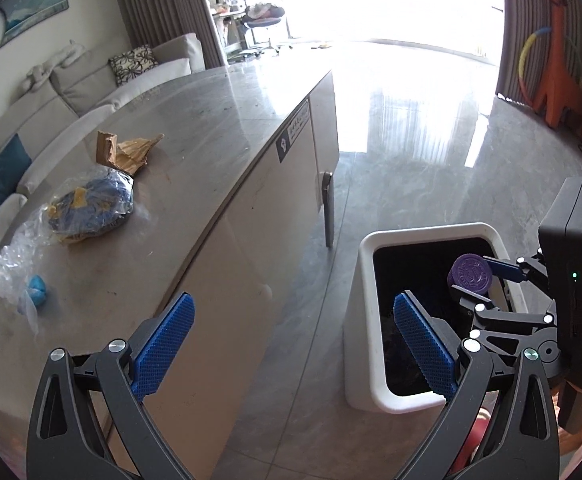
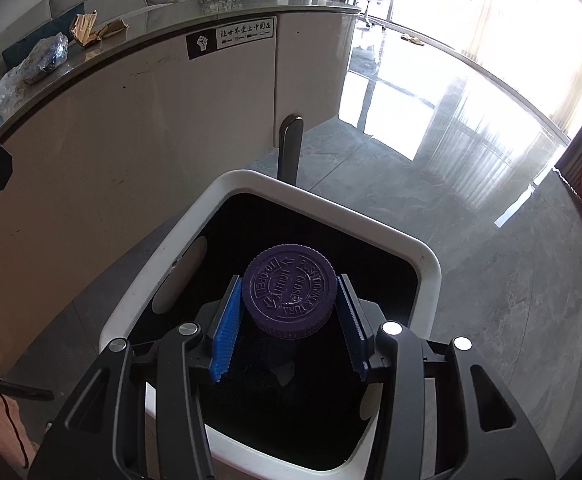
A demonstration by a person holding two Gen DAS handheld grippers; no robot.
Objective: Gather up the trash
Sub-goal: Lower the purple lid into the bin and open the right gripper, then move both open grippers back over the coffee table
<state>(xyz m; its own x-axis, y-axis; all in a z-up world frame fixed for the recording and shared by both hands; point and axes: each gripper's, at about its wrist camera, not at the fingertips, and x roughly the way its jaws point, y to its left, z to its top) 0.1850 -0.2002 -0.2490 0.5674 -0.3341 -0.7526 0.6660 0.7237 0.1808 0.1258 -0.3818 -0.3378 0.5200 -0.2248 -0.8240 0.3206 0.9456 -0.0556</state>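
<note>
Holding item: right hand-held gripper (image 2: 289, 316), jaws part-way closed, blue pads pressed on either side of a purple bottle (image 2: 290, 296). Ribbed child-proof cap faced the right wrist camera; the bottle's body ran away from the camera, so its long axis pointed down into the bin along the fingers.

Receptacle: white trash bin (image 2: 427, 258) with a dark liner, standing on the floor just beside the desk (image 1: 227, 120). The bottle hung directly over the bin's opening, inside the line of the rim, not touching it. Judged: the release needed only a widening of the jaws; the drop path looked clear.

Second tool: left hand-held gripper (image 1: 291, 340), jaws wide apart, nothing between them, poised between the desk edge and the bin.

Remaining stock on desk: clear plastic bag with blue and yellow contents (image 1: 91, 208), torn brown cardboard (image 1: 125, 154), crumpled clear film (image 1: 7, 268), small blue lump (image 1: 36, 287). All lay to the left of the left gripper, which was the nearer of the two. Judged: task partly done.
</note>
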